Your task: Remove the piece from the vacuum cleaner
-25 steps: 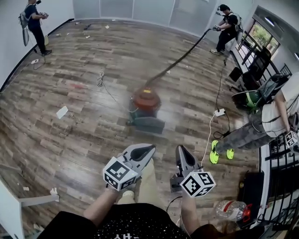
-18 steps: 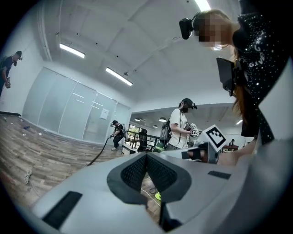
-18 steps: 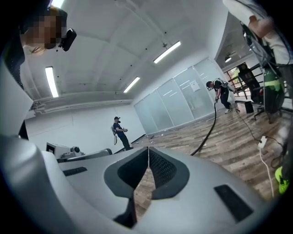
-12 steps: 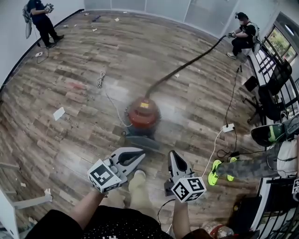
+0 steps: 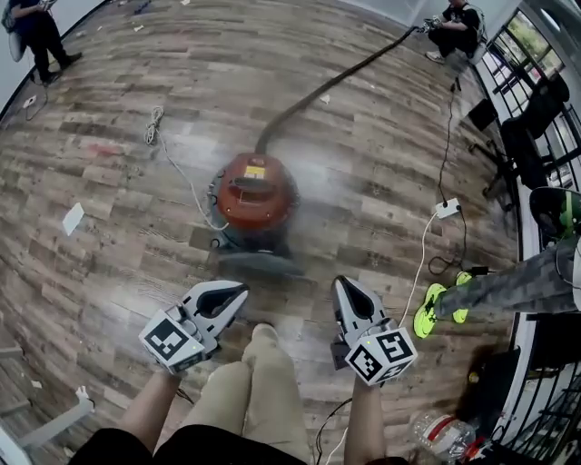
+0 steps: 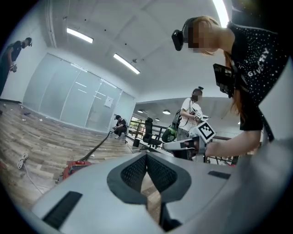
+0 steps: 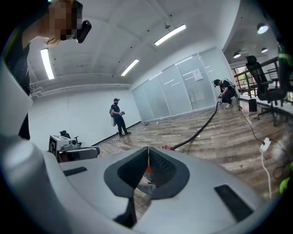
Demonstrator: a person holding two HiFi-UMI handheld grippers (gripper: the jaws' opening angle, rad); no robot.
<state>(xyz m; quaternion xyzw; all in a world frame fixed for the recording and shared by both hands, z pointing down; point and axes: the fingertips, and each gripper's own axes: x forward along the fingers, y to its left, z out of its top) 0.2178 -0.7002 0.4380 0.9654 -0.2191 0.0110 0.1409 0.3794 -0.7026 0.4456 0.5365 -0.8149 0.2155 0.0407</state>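
Left gripper [image 5: 234, 291]: jaws clenched tip to tip, nothing between them. Right gripper [image 5: 347, 288]: likewise closed and empty.

The red round-bodied vacuum cleaner [image 5: 255, 192] stands on the wood-plank floor [image 5: 109, 227] ahead of both grippers, more in line with the left one and clear of both tips. A grey part [image 5: 258, 263] lies at its near side, between the body and the tips; it is too blurred to identify. A black hose [image 5: 331, 80] runs from the cleaner's far side to a crouching person [image 5: 451, 25] well beyond.

Only the head view shows the gap between tips and cleaner. The left gripper view places the cleaner low and left of its closed jaws, with the right gripper and its marker cube off to the right. The right gripper view shows only a red sliver behind its jaw seam, the hose beyond it, and the left gripper at its left. A white power strip [image 5: 447, 208] lies ahead and to the right of the right gripper; the left gripper view does not show it.
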